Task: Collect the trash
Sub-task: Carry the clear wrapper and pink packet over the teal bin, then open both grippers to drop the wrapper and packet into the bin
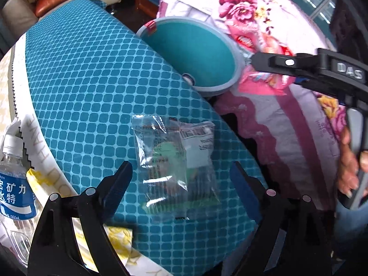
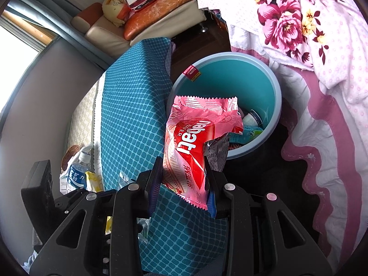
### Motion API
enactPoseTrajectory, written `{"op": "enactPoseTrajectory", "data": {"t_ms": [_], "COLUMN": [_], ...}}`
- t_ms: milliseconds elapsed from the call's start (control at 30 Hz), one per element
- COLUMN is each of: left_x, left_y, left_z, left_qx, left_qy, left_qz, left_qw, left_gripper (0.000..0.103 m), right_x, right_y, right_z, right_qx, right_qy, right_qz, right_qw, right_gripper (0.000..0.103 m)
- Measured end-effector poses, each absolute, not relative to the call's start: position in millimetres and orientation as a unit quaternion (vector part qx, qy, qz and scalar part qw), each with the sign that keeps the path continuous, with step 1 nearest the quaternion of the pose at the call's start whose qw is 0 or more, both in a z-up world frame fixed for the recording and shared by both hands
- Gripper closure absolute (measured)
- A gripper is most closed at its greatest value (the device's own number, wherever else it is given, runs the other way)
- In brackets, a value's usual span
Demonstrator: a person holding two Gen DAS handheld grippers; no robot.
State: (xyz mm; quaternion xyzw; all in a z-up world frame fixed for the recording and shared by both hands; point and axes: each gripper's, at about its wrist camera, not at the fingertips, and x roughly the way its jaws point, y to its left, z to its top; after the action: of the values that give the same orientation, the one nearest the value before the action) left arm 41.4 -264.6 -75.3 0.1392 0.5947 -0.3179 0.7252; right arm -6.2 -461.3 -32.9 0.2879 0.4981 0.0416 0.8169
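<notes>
- At far left, a water bottle [image 1: 13, 184] stands beside the teal checked surface [image 1: 92, 80].
- Your left tongs [image 1: 181, 184] are spread open over a clear plastic packet [image 1: 174, 161] lying on that surface.
- Your right tongs [image 2: 184, 179] grip a pink-red wafer wrapper [image 2: 193, 142], held just short of the teal bin [image 2: 273, 96].
- The bin stands between the surface and a floral quilt [image 2: 322, 46]; trash lies inside it.

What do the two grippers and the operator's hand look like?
Both the left gripper and right gripper are black plastic linkages with silver rivets and blue finger pads. The right one carries white "DAS" lettering and a grey handle. The bare hand shows no sleeve.
</notes>
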Motion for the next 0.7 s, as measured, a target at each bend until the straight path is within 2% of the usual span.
{"op": "enactPoseTrajectory", "data": {"t_ms": [67,133,167,200,700], "left_x": [43,43,43,46,113], "left_y": [-269,-273,-274,-275,-310], "left_z": [-81,-80,-79,-78,-50], "left_qx": [0.137,0.144,0.150,0.150,0.134], "left_qy": [0.597,0.590,0.586,0.584,0.535], "left_qz": [-0.314,-0.313,-0.307,-0.304,-0.309], "left_qw": [0.725,0.730,0.735,0.738,0.775], "left_gripper": [0.017,0.022,0.035,0.040,0.042], "right_x": [-7,-8,-8,-7,12], "right_y": [-461,-461,-462,-462,-472], "right_z": [-34,-35,-35,-36,-40], "right_qx": [0.286,0.283,0.281,0.280,0.256], "right_qy": [0.500,0.502,0.503,0.503,0.515], "right_qz": [0.040,0.038,0.037,0.036,0.014], "right_qw": [0.816,0.817,0.817,0.817,0.818], "right_gripper": [0.071,0.071,0.071,0.071,0.071]}}
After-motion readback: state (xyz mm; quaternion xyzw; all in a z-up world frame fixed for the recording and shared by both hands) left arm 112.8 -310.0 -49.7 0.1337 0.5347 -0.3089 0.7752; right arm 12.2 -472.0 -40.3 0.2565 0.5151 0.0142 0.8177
